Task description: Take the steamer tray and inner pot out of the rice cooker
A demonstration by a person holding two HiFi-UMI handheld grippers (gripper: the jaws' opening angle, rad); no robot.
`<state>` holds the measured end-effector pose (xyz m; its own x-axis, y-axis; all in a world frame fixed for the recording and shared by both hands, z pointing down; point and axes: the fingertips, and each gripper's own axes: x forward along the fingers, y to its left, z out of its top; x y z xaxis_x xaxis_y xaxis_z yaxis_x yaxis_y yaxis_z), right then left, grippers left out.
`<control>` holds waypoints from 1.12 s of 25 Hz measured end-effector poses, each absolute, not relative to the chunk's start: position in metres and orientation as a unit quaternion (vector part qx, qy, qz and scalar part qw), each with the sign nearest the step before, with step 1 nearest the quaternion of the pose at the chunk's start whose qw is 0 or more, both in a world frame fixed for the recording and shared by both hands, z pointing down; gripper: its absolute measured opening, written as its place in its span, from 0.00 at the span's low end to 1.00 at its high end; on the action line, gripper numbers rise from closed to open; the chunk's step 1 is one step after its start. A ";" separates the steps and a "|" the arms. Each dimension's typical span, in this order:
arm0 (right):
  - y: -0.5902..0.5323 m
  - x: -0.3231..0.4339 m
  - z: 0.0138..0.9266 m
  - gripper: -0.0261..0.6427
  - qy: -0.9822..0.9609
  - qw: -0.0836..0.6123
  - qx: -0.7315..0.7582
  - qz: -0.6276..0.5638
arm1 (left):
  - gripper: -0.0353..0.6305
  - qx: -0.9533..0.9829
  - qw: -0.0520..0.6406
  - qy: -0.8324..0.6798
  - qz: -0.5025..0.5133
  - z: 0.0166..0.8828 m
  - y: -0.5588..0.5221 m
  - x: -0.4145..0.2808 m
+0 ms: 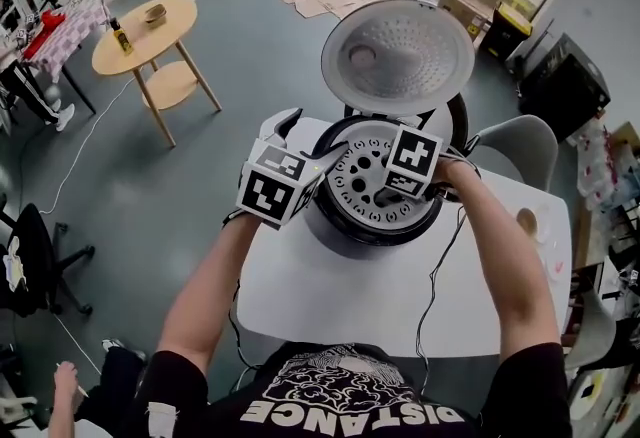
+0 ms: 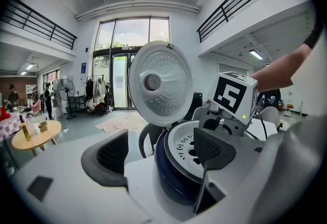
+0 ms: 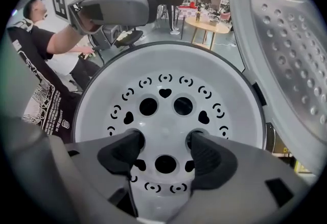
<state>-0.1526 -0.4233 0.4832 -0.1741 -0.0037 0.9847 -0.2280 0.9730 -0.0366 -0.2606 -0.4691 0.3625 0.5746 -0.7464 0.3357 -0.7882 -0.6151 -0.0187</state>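
The rice cooker (image 1: 345,238) stands on the white table (image 1: 300,301) with its lid (image 1: 397,56) raised at the back. Inside lies the white steamer tray (image 3: 163,77), pierced with round and heart-shaped holes. The inner pot (image 2: 166,166) shows only as a dark blue rim under the tray. My right gripper (image 3: 164,149) points straight down over the tray's middle, jaws apart, each fingertip at one of two round holes. My left gripper (image 2: 158,154) is open at the cooker's left side, with the rim between its jaws and touching neither.
The open lid (image 3: 286,39) rises close on the right of my right gripper. A grey chair (image 1: 525,146) stands behind the table at the right. A round wooden side table (image 1: 145,31) is off to the far left. A cable (image 1: 440,276) hangs over the table.
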 end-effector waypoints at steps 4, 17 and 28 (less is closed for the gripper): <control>-0.424 -0.149 0.476 0.51 -0.756 0.645 0.075 0.084 | 0.64 0.884 0.068 -0.434 0.158 0.361 -0.465 -0.259; -0.414 -0.139 0.413 0.50 -0.750 0.652 0.106 0.039 | 0.64 0.886 0.046 -0.441 0.137 0.324 -0.442 -0.259; -0.373 -0.067 0.370 0.49 -0.745 0.645 0.162 0.052 | 0.64 0.907 0.021 -0.403 0.118 0.283 -0.408 -0.188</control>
<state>-0.0671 -0.3731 0.3704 -0.1167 -0.1742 0.9778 -0.3083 0.9422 0.1310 -0.1885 -0.4078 0.2832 0.6473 -0.7263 0.2314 -0.7363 -0.6743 -0.0566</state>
